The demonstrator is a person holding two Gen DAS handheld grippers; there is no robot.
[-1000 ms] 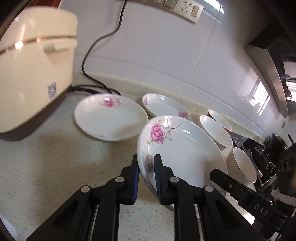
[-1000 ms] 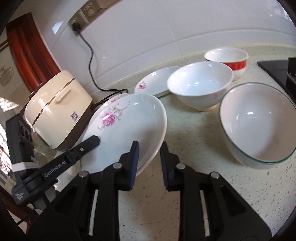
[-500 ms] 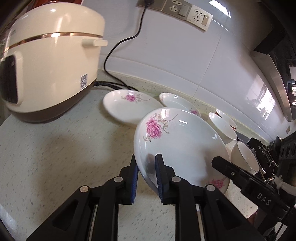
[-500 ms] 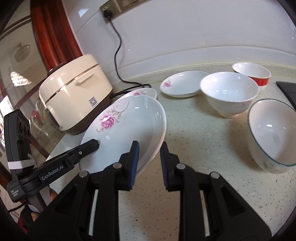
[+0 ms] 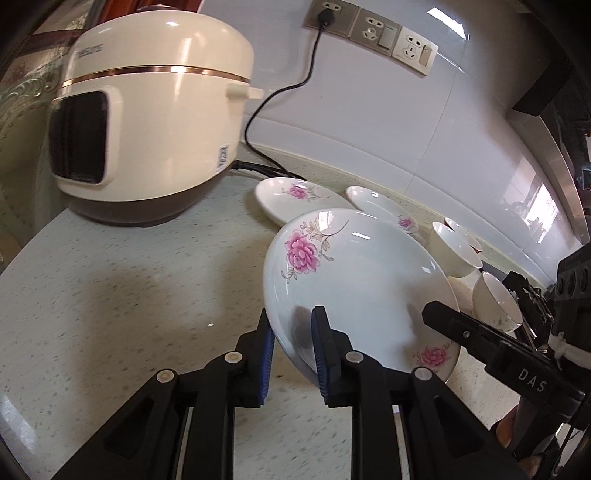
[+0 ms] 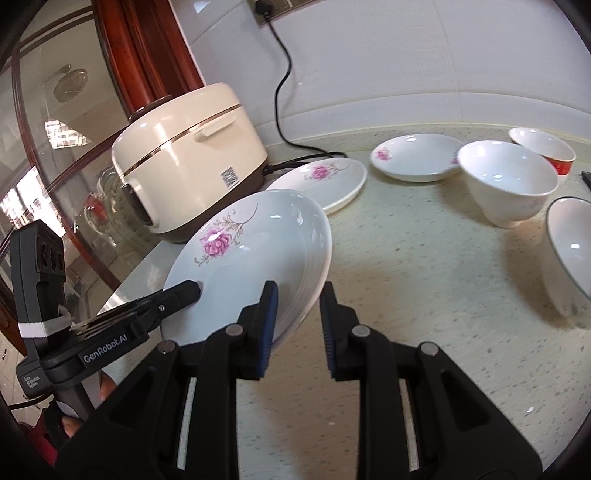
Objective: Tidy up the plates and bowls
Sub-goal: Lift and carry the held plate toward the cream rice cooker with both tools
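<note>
Speckled pale stone forms the desk (image 5: 110, 314), backed by a white tiled wall (image 5: 388, 122) with a row of sockets (image 5: 373, 31). At its left end stands a cream rice cooker (image 5: 147, 122) with its black cord (image 5: 280, 92) plugged in.

Both tongs grasp one large flowered plate (image 5: 354, 280), held tilted above the desk. The left tongs (image 5: 291, 343) pinch its near left rim, one blue pad under the rim and one on the inner face; their jaws have just been opening slightly, with the rim between them. The right tongs (image 6: 297, 321) clench the opposite rim, one pad inside the plate, the other outside it.

Behind the held plate, two more flowered plates lie flat: one (image 6: 321, 181) just in front of the cooker's cord, and a smaller one (image 6: 417, 157) to its right. Further right stand a footed white bowl (image 6: 506, 184), a red-banded bowl (image 6: 543, 149) near the wall, and a larger dark-rimmed bowl (image 6: 569, 254) at the right edge of the right wrist view.
</note>
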